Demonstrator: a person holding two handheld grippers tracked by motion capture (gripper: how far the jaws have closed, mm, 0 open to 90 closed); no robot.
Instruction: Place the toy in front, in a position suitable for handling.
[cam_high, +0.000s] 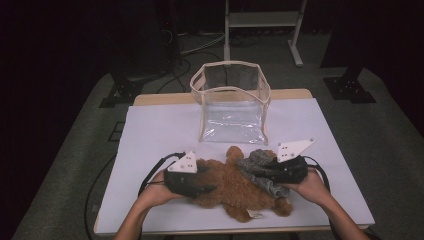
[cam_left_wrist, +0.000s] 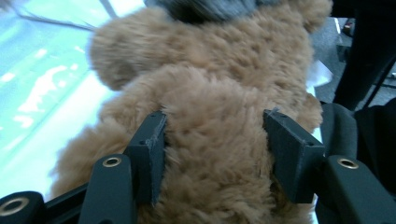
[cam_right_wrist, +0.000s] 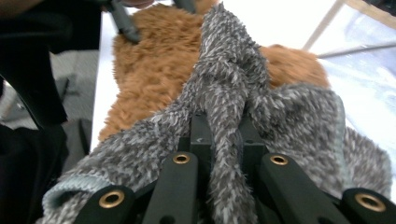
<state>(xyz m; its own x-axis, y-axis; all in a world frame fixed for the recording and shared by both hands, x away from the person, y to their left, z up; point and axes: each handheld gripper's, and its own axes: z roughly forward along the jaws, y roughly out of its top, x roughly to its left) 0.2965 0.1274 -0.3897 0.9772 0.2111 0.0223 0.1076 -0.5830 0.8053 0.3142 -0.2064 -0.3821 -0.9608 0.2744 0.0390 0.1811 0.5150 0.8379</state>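
Note:
A brown plush bear (cam_high: 227, 190) lies flat on the white table (cam_high: 160, 130), near the front edge. My left gripper (cam_high: 209, 179) is open, its jaws set wide on either side of the bear's body (cam_left_wrist: 210, 70). A grey fuzzy cloth (cam_high: 255, 160) is draped over the bear's right side. My right gripper (cam_high: 267, 172) is shut on a raised fold of that cloth (cam_right_wrist: 219, 70). In the right gripper view the bear's fur (cam_right_wrist: 154, 60) shows beyond the cloth.
A clear plastic bag with a cream rim (cam_high: 230, 65) stands open just behind the bear, at the table's middle back. A white metal stand (cam_high: 262, 20) and cables are on the floor beyond. A person's hands hold both grippers.

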